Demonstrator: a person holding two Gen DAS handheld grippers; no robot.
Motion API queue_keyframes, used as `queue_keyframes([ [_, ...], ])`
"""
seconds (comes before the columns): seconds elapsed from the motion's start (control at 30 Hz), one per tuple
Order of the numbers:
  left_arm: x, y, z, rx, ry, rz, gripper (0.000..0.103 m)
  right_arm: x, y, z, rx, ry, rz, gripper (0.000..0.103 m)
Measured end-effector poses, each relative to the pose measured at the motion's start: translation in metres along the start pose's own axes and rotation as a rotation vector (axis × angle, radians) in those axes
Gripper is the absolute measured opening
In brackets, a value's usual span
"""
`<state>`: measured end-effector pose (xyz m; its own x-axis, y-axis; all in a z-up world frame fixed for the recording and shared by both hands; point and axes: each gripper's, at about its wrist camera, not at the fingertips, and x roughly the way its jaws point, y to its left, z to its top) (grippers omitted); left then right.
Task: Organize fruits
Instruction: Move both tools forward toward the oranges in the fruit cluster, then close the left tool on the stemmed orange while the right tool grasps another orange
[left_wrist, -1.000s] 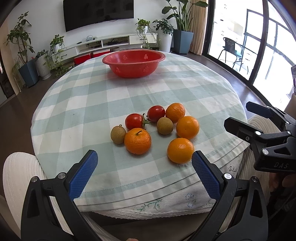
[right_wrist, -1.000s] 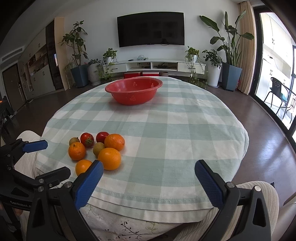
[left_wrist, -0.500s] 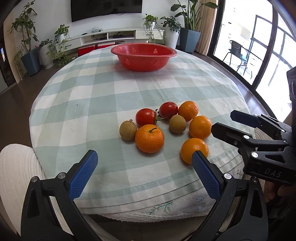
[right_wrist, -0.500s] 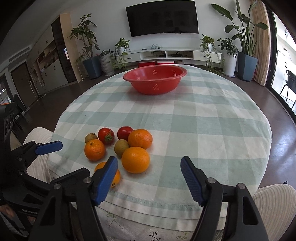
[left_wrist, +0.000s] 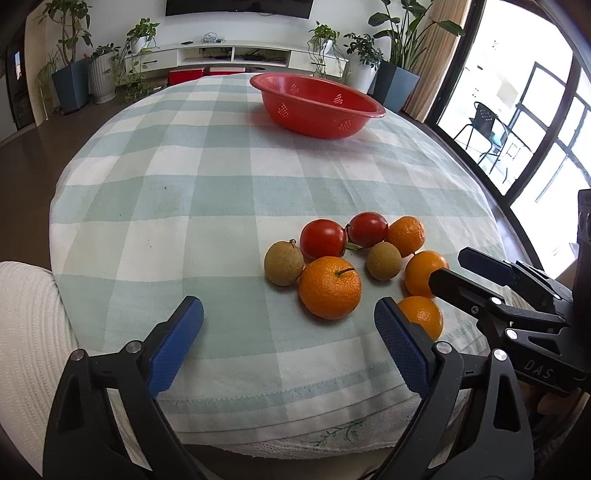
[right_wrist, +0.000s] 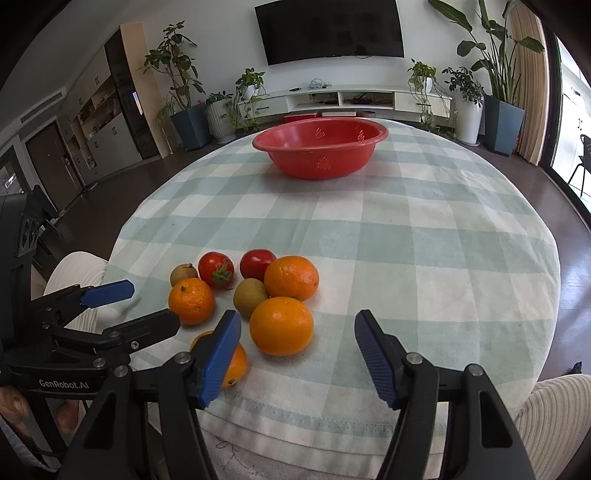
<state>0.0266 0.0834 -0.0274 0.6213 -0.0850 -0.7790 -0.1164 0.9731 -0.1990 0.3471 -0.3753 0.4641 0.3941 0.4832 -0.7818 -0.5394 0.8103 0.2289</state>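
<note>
A round table under a pale green and white checked tablecloth (left_wrist: 207, 192) carries a cluster of fruit near its front edge. The cluster comprises four round oranges, two glossy red tomatoes and two small brown-green round fruits, most of them touching a neighbour. The largest stemmed orange (left_wrist: 330, 287) lies at the front of the group in the left wrist view. A perforated red plastic bowl (right_wrist: 320, 147) stands well apart at the far side of the table.

The left gripper (left_wrist: 288, 345), with blue-padded black fingers, hovers over the tablecloth near the front edge. Its jaws stand wide and are closing, with bare cloth between them.

The right gripper (right_wrist: 297, 356) hovers beside the cluster. Its jaws stand at a medium gap and are closing. A smooth orange (right_wrist: 281, 325) lies just beyond the gap; the pads do not touch it. Another orange (right_wrist: 236, 363) sits partly hidden behind the left pad.
</note>
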Motion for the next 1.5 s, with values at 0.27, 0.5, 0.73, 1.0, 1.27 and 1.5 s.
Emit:
queue_keyframes([
  [0.27,0.01,-0.001,0.003,0.009,0.017,-0.01,0.077,0.008,-0.002,0.0,0.004,0.017,0.008,0.063],
  [0.5,0.013,-0.004,0.006,0.016,0.02,-0.038,0.064,0.011,-0.002,0.0,0.0,0.025,0.013,0.061],
  [0.73,0.015,-0.01,0.007,0.03,0.027,-0.077,0.05,0.013,-0.003,-0.001,0.002,0.029,0.021,0.059],
  [1.0,0.018,-0.013,0.008,0.039,0.029,-0.08,0.049,0.016,-0.003,-0.001,0.004,0.035,0.026,0.059],
  [1.27,0.021,-0.017,0.01,0.047,0.032,-0.078,0.049,0.018,-0.003,-0.001,0.005,0.038,0.03,0.057],
  [1.5,0.025,-0.019,0.013,0.055,0.033,-0.069,0.049,0.024,-0.004,-0.003,0.012,0.059,0.028,0.047],
])
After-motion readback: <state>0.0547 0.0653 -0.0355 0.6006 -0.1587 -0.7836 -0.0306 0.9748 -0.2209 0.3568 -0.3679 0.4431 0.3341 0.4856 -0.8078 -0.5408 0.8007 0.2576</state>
